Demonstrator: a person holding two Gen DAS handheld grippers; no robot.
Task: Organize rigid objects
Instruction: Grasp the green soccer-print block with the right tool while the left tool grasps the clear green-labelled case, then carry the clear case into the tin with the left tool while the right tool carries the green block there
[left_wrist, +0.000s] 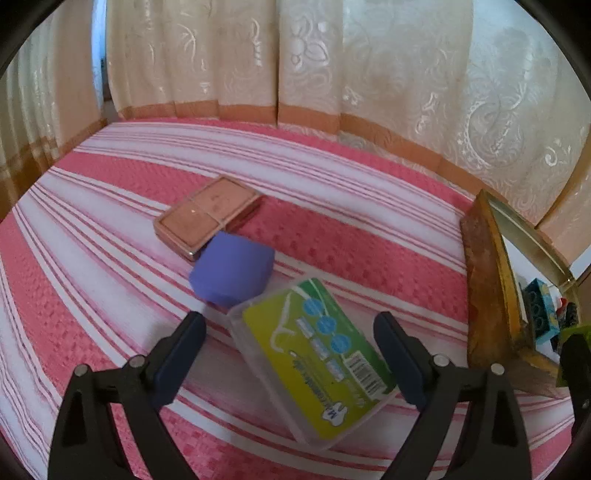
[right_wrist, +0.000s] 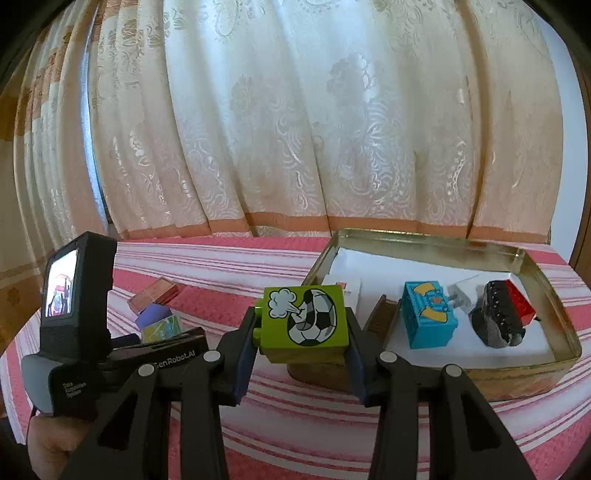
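Left gripper (left_wrist: 290, 354) wide, clear-lidded green-yellow case (left_wrist: 314, 360) flat between its fingers, untouched; long axis runs lower right to upper left, purple block (left_wrist: 232, 271) beyond. Right gripper (right_wrist: 301, 345) clamps the green football block (right_wrist: 304, 321), open tin (right_wrist: 517, 254) lying just beyond, right of centre.
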